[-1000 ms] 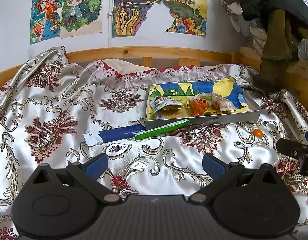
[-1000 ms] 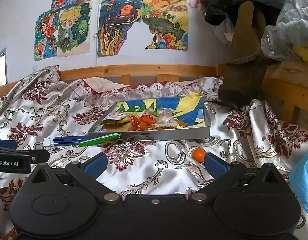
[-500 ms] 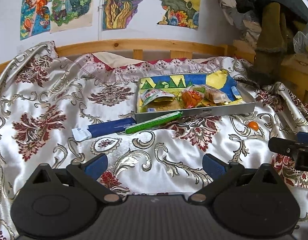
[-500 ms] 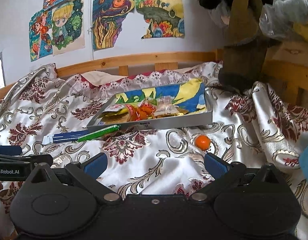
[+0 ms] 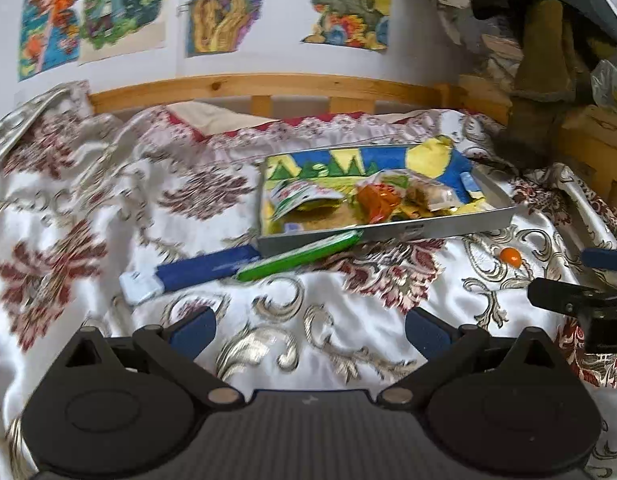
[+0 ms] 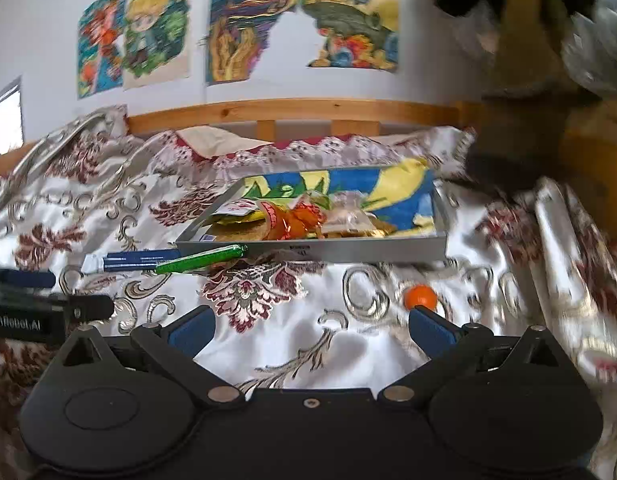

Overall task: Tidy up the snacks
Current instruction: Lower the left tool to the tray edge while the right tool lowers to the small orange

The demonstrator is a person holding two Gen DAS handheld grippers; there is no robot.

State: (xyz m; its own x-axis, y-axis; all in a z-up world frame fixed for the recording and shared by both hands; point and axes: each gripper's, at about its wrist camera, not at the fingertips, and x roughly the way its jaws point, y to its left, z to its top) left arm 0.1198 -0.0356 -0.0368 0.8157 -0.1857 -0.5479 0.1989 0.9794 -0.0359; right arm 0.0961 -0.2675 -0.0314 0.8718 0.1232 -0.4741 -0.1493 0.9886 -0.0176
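On the satin bedspread (image 5: 88,208), a grey tray (image 5: 448,229) of snack packets (image 5: 304,200) is seen. Blue stick pack (image 5: 204,268) and green stick pack (image 5: 300,255) lie touching its front wall; orange candy (image 6: 419,297) sits apart. Left gripper (image 5: 310,326) and right gripper (image 6: 310,326) are held spread wide, nothing pinched.

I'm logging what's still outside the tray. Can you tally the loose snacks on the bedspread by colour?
Blue: 1, the blue stick
Green: 1, the green stick
Orange: 1, the orange ball
Total: 3, all lying on the bedspread outside the tray.
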